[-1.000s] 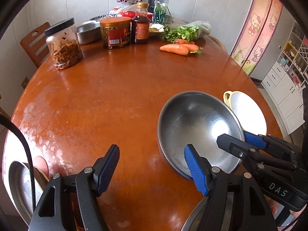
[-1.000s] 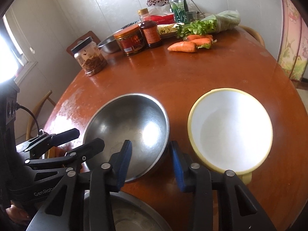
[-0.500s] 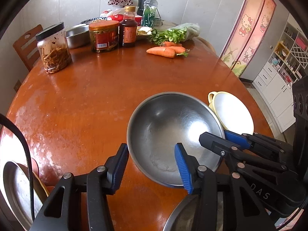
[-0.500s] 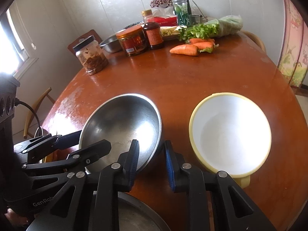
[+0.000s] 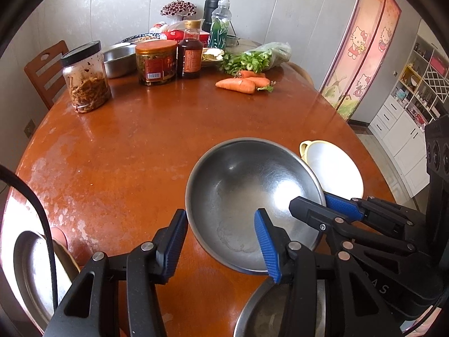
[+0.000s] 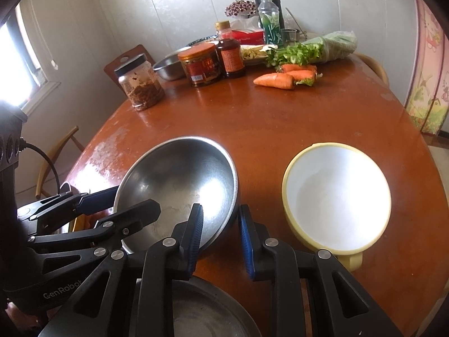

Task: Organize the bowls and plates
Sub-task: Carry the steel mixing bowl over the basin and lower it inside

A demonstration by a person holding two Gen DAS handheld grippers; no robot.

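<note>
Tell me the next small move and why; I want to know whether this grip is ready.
Probably raise the steel bowl a little, both hands together and level. The left gripper and right gripper are each shut on its rim at separate spots, and the white bowl sits apart beside it, so a straight lift should clear it.

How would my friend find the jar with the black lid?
Look at the round brown table, then at the far edge where the food stands. The jar sits alone at the left end of that row; it is clear with brown shreds inside, while the jar beside it has an orange lid.
</note>
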